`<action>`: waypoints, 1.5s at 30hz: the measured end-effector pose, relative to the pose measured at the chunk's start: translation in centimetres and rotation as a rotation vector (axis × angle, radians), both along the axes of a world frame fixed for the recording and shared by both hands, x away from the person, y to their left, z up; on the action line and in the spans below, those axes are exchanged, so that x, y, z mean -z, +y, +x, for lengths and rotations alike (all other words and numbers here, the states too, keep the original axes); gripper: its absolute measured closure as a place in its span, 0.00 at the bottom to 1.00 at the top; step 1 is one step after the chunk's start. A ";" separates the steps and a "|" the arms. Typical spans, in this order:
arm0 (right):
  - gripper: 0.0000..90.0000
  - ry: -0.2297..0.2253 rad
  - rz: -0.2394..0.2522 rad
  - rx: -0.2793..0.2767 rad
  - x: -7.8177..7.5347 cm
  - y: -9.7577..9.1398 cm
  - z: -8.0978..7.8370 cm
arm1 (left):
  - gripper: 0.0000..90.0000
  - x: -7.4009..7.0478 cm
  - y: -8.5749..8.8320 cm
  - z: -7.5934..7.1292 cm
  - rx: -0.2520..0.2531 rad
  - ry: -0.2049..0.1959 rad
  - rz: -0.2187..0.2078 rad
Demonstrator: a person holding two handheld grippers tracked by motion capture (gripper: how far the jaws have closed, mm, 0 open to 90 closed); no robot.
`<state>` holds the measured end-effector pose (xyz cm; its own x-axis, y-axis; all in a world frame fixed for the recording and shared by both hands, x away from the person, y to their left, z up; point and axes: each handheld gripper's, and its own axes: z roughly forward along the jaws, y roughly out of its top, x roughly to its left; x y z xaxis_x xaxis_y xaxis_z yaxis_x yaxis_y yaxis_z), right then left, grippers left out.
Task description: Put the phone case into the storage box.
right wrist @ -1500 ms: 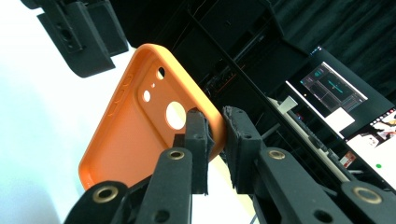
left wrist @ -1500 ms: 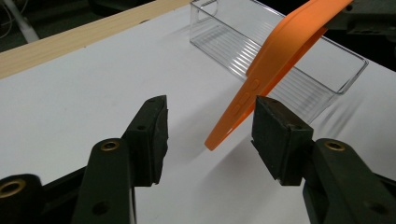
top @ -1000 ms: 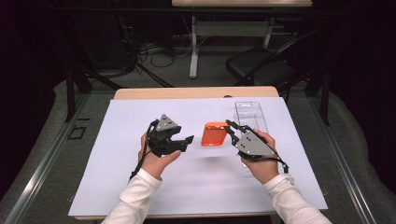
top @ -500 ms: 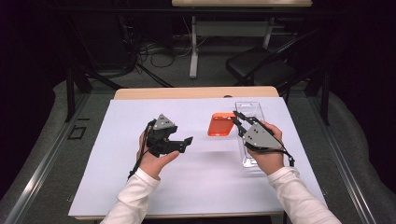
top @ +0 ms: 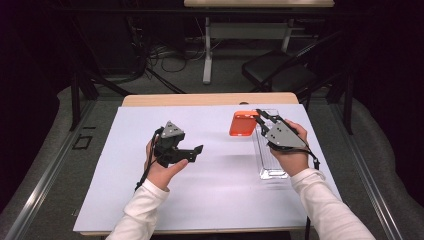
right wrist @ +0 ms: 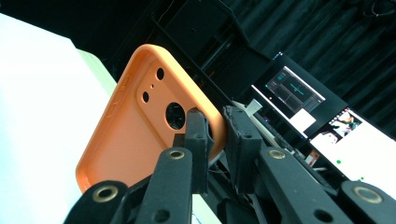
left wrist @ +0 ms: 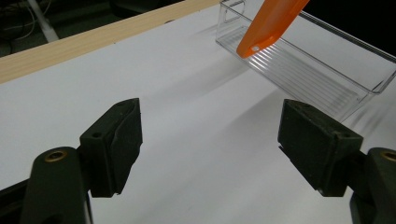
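White paper is covering the bench [top: 210,200] under a dark room, and out on the person's right the right hand-held gripper [top: 260,116] is gripping tight on the edge of an orange phone case [top: 243,123]; its two black jaws are squeezing the rim near the camera cut-outs, as the right gripper view is showing with the case [right wrist: 135,126] tilted up against a dark backdrop and lit monitors [right wrist: 322,116]; the case is hanging clear of the paper, just beside the far end of a clear plastic tray [top: 270,150] that is lying lengthwise on the bench under the right hand [top: 292,160]; over on the other side, the left hand-held gripper [top: 194,152] is sitting low above the paper, well apart from the case, and its jaws have just been opening and are standing wide with nothing between them; the left gripper view is looking past those spread pads [left wrist: 116,140] across bare white paper to the ribbed tray [left wrist: 308,60], with a corner of the orange case [left wrist: 268,25] hovering over the tray's near end; the wooden edge of the bench [left wrist: 93,39] is running along behind.
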<state>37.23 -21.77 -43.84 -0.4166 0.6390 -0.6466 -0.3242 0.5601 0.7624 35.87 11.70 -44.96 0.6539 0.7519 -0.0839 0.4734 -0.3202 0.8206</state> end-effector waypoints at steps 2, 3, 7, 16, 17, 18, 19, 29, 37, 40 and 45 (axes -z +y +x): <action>0.89 0.001 -0.001 0.008 -0.1 -0.2 0.2 | 0.23 0.1 0.1 0.1 -0.007 0.005 -0.014; 0.89 -0.008 0.000 0.008 -0.2 -0.3 0.3 | 0.23 0.1 0.2 0.1 -0.007 0.018 -0.010; 0.89 -0.007 -0.009 0.028 -0.5 -0.8 0.7 | 0.22 0.3 0.7 0.4 -0.034 0.038 -0.038; 0.89 -0.020 -0.020 0.044 -0.8 -1.6 0.9 | 0.17 0.2 1.4 0.5 -0.028 0.033 -0.048; 0.89 -0.020 -0.023 0.047 -0.8 -1.7 0.9 | 0.17 0.2 1.4 0.5 -0.031 0.031 -0.056; 0.89 -0.017 -0.023 0.050 -0.8 -1.8 0.9 | 0.17 0.2 1.5 0.5 -0.029 0.033 -0.058; 0.89 -0.017 -0.021 0.052 -0.9 -1.9 0.9 | 0.17 0.2 1.5 0.5 -0.032 0.032 -0.059; 0.89 -0.023 -0.030 0.072 -0.9 -2.6 1.2 | 0.17 0.1 2.0 0.7 -0.037 0.035 -0.070; 0.89 -0.036 -0.064 0.106 -1.1 -3.6 1.7 | 0.17 0.1 2.0 0.7 -0.021 0.041 -0.068; 0.89 -0.035 -0.078 0.121 -1.2 -4.1 1.9 | 0.17 0.1 2.0 0.7 -0.025 0.036 -0.070; 0.89 -0.032 -0.095 0.138 -1.2 -4.8 2.5 | 0.17 -0.1 2.2 0.7 -0.028 0.037 -0.078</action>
<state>39.75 -26.60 -42.66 -0.3070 0.6238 -0.7187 -0.2626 0.6704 0.6940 36.58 13.89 -44.89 0.6283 0.7599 -0.1665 0.5116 -0.2424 0.8243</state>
